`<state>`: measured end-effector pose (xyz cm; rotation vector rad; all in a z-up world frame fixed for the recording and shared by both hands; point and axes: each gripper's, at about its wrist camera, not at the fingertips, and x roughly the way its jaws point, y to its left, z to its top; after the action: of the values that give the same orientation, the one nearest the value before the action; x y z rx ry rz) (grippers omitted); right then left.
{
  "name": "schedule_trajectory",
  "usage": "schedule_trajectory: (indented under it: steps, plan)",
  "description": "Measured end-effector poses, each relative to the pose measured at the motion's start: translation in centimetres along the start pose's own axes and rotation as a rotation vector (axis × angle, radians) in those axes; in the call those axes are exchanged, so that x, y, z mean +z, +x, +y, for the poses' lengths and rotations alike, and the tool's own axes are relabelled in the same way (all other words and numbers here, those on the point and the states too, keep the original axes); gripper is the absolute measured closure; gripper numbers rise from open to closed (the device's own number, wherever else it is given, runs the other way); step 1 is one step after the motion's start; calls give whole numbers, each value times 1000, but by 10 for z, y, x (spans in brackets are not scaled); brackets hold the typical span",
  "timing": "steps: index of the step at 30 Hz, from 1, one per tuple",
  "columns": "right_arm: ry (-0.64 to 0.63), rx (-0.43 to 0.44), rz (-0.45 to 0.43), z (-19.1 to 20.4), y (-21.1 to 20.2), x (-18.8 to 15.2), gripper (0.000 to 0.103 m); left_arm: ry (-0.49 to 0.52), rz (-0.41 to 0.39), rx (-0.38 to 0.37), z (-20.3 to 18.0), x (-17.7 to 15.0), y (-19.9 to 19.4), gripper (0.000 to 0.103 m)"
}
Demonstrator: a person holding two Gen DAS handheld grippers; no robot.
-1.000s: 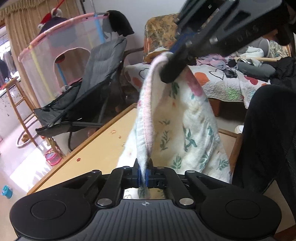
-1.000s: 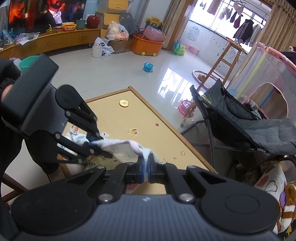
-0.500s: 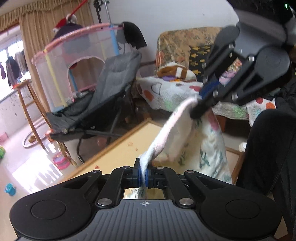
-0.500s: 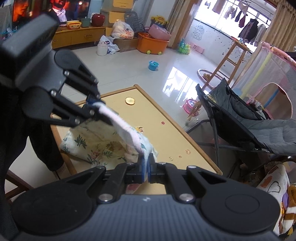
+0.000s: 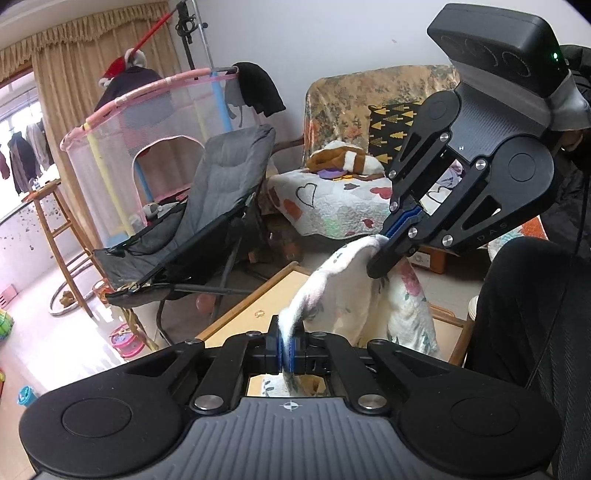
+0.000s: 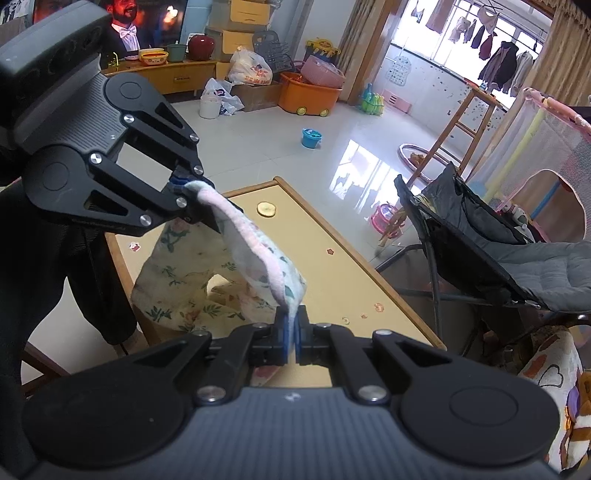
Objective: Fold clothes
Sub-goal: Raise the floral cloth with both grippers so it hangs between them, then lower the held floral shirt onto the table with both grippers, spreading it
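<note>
Left tongs [image 6: 192, 192] risen, garment [image 6: 255, 258] taut, television only rightward

Floral garment [image 5: 402, 299]: your left gripper's body hides its lower hem.
Table [image 6: 332, 236]: near end covered by your right gripper's body.
Stickers [image 6: 330, 252]: too small to read.

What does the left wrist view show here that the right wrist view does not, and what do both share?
Only the left wrist view: the sofa with its heart-print quilt, and the right gripper from outside. Only the right wrist view: the television, the orange tub, and the left gripper from outside. Both: the floral garment pinched at two edges above the wooden table, and the grey folding chair.
</note>
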<state>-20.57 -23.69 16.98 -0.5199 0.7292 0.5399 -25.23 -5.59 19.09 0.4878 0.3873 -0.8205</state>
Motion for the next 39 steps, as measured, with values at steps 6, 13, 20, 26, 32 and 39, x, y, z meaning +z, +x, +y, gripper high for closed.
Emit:
schedule_trajectory:
  steps: [6, 13, 20, 26, 32, 39]
  plan:
    - [-3, 5, -5, 0, -4, 1, 100, 10, 14, -7, 0, 2, -3, 100]
    - [-10, 2, -39, -1, -17, 6, 100, 18, 6, 11, 4, 13, -16, 100]
    - [-42, 13, -63, 7, -32, 15, 100, 34, -14, 25, 3, 26, -36, 100]
    - [-86, 19, -78, 15, -50, 25, 100, 57, -32, 34, -1, 36, -58, 100]
    - [-125, 29, -96, 24, -69, 32, 100, 88, -42, 49, -10, 43, -86, 100]
    - [-168, 54, -125, 39, -92, 40, 100, 124, -58, 62, -20, 51, -122, 100]
